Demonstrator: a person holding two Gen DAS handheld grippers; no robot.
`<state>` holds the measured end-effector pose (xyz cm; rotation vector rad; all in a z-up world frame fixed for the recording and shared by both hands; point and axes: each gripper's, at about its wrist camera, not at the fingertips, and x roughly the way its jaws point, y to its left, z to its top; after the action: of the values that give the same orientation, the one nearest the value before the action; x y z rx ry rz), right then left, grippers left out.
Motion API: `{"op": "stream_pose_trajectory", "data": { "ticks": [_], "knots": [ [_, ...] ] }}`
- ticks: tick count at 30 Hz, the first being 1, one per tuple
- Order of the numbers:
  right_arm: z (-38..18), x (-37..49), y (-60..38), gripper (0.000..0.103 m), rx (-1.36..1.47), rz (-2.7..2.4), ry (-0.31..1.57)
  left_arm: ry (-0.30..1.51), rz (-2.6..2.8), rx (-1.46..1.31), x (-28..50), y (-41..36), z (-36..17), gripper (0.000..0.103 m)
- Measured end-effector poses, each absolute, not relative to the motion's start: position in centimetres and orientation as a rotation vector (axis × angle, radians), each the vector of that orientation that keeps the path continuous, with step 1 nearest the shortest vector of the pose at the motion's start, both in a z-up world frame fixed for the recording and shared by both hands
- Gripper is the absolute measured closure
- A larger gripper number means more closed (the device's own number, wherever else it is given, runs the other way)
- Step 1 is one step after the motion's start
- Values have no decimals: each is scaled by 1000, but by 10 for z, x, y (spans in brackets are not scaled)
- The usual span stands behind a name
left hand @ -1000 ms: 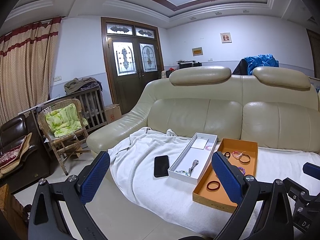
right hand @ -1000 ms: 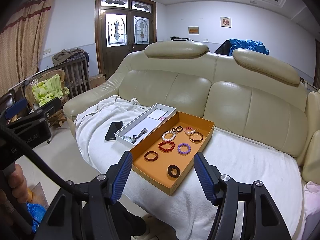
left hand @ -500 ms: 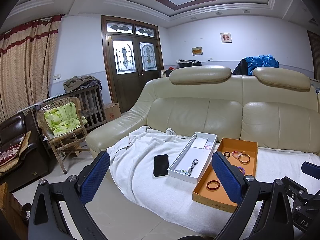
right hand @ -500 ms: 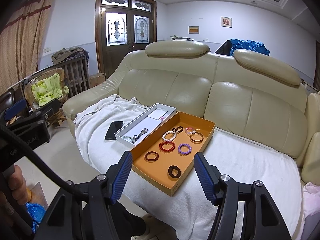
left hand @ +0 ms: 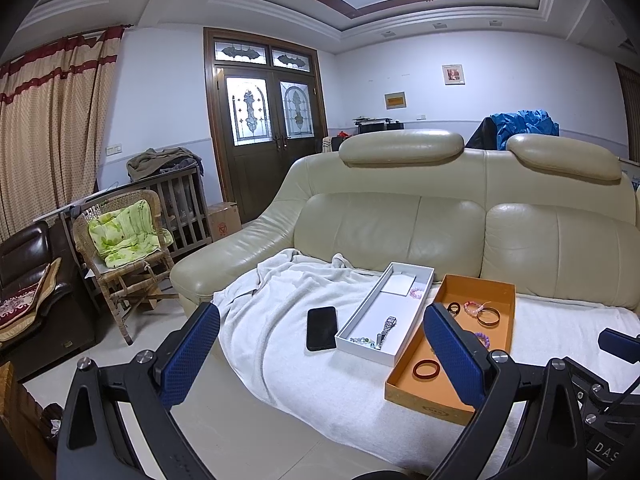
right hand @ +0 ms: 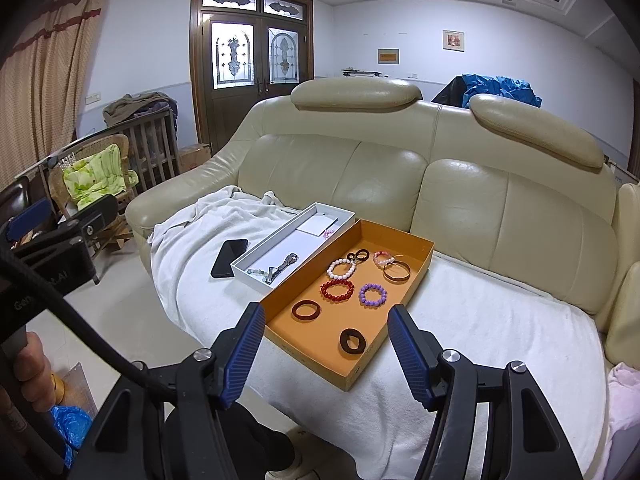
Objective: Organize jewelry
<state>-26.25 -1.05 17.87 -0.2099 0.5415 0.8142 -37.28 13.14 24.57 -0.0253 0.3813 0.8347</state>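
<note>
An orange tray (right hand: 416,280) lies on the white blanket on the sofa and holds several bracelets and rings: a red bead bracelet (right hand: 337,289), a purple bead bracelet (right hand: 373,294), a white bead bracelet (right hand: 341,269), a brown bangle (right hand: 305,310). Beside it on the left a white box (right hand: 260,258) holds a watch (right hand: 287,261) and a bead string. The tray (left hand: 498,292) and box (left hand: 362,330) also show in the left wrist view. My left gripper (left hand: 320,352) is open and empty, well short of the sofa. My right gripper (right hand: 325,346) is open and empty, just before the tray's near end.
A black phone (right hand: 229,263) lies on the blanket (right hand: 480,320) left of the white box. A wicker chair (left hand: 120,248) with a green cushion and a crib stand at the left. The cream sofa back (right hand: 400,168) rises behind the trays.
Both views have shifted very slightly; the scene looks almost the same. Both grippers stay open and nothing on the sofa has moved.
</note>
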Motion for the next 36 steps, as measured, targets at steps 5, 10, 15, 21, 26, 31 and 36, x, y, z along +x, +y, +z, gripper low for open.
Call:
{"op": "stream_pose_trajectory", "data": {
  "ticks": [5,10,15,21,26,31,36],
  "knots": [
    [178,-262,-11,35,-208,815,541,381,828,-24,-372,130,245,2],
    [178,-262,-11,35,-207,815,542,383,825,-25,-373,128,245,2],
    [178,-262,-12,35,-206,817,541,384,829,-25,-373,128,245,2],
    [178,-262,-12,35,-208,816,543,389,824,-26,-371,129,243,2],
    [177,-262,-9,35,-204,808,547,396,821,-25,-369,131,242,2],
    [174,-262,-7,35,-200,802,551,405,823,-25,-367,134,239,2],
    [172,-258,-3,35,-208,799,553,418,823,-25,-362,138,235,2]
  ]
}}
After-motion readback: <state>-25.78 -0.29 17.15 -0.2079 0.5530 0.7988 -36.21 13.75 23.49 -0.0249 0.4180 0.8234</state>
